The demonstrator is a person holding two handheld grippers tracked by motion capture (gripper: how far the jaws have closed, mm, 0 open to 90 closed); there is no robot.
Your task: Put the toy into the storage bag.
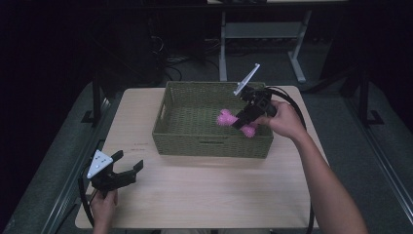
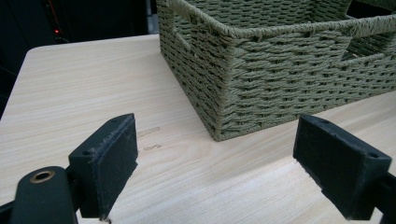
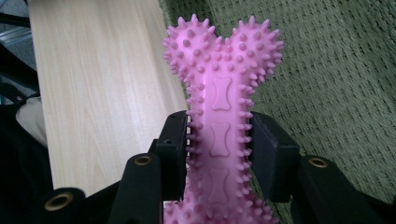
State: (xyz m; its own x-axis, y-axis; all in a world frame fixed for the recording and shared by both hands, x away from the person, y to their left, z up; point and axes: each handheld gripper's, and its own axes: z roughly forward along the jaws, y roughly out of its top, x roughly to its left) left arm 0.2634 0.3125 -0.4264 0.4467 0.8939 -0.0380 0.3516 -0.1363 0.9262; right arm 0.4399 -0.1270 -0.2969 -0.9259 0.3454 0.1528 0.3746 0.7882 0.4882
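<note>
A pink spiky bone-shaped toy (image 1: 227, 118) hangs over the inside of the green woven basket (image 1: 168, 127), held by its shaft. My right gripper (image 1: 242, 122) is shut on it, reaching in from the basket's right side. In the right gripper view the pink toy (image 3: 219, 70) stands between the two pads, its knobbed end above them, with the basket (image 3: 336, 70) floor behind it. My left gripper (image 1: 130, 162) rests low at the table's front left, open and empty. From the left gripper view (image 2: 215, 161) I see the basket (image 2: 280, 79) corner just ahead.
The light wooden table (image 1: 204, 190) has free room in front of and to the left of the basket. A person's hands hold both grippers. Dark floor, cables and a desk frame (image 1: 263, 34) lie beyond the table's far edge.
</note>
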